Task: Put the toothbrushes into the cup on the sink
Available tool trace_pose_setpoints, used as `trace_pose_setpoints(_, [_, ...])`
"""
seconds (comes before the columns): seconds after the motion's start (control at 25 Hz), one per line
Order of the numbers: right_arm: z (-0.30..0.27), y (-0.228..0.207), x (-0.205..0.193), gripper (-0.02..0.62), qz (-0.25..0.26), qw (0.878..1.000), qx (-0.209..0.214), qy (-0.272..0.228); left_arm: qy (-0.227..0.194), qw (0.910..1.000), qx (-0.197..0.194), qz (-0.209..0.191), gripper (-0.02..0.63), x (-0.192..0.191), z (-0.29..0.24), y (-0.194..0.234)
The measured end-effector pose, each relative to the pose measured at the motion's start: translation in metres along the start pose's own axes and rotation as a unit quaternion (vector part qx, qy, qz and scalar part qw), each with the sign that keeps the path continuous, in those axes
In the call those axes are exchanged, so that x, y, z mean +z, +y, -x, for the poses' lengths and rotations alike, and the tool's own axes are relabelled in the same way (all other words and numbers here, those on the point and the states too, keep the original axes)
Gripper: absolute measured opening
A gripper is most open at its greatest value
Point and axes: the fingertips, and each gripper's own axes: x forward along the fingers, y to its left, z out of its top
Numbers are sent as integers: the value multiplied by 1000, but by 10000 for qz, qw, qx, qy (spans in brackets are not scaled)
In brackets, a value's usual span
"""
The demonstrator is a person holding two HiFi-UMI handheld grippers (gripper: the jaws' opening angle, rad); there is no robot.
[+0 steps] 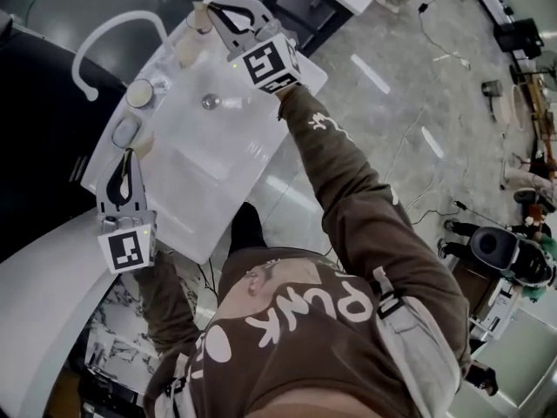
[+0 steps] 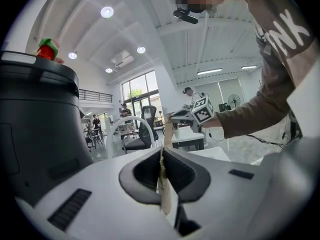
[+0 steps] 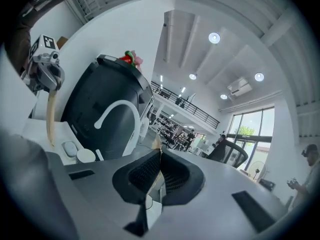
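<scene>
Toothbrushes (image 3: 50,119): neither is in the cup (image 1: 139,92) by the sink (image 1: 218,159) yet; my left tongs (image 1: 128,157) and right tongs (image 1: 207,7) each clamp one above it.

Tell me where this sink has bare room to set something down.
Bare: the basin floor, between the drain and the front rim. Crowded: beside the faucet, where the round cup and a small dish sit close together.

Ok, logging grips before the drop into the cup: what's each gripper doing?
Left gripper: closed on a toothbrush.
Right gripper: closed on the other toothbrush.
</scene>
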Motion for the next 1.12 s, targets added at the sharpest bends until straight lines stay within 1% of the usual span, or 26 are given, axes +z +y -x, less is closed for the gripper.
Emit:
trace_pose_setpoints(0.2, [-47, -12, -50, 11, -234, 9992, -97, 303, 50, 10000, 6, 86, 8, -7, -18, 13])
trace_pose_setpoints(0.4, [-74, -6, -94, 11, -165, 9971, 109, 735, 163, 9999, 31, 0, 8, -9, -25, 22])
trace_pose_setpoints(0.56, [-87, 7, -119, 11, -240, 9952, 259, 918, 207, 9998, 35, -22, 8, -12, -29, 26])
trace_pose_setpoints(0.76, [-98, 10, -131, 14, -364, 9948, 202, 927, 230, 9997, 39, -116, 8, -12, -38, 40])
trace_pose_setpoints(0.84, [-99, 10, -132, 28, -346, 9948, 227, 935, 216, 9996, 62, -182, 8, -9, -43, 47])
trace_pose_setpoints(0.88, [-99, 10, -131, 46, -330, 9948, 268, 923, 202, 9995, 68, -238, 8, -7, -46, 51])
trace_pose_setpoints(0.92, [-98, 11, -130, 104, -323, 9949, 319, 900, 175, 9993, 64, -311, 8, -5, -49, 53])
trace_pose_setpoints(0.96, [-97, 12, -128, 143, -318, 9950, 369, 867, 140, 9991, 53, -387, 8, -2, -53, 56])
trace_pose_setpoints(1.0, [-94, 12, -125, 153, -290, 9953, 404, 825, 105, 9989, 37, -447, 8, -1, -58, 58])
trace_pose_setpoints(1.12, [-85, 10, -110, 152, -64, 9967, 451, 668, 54, 9984, -26, -566, 8, 0, -73, 62])
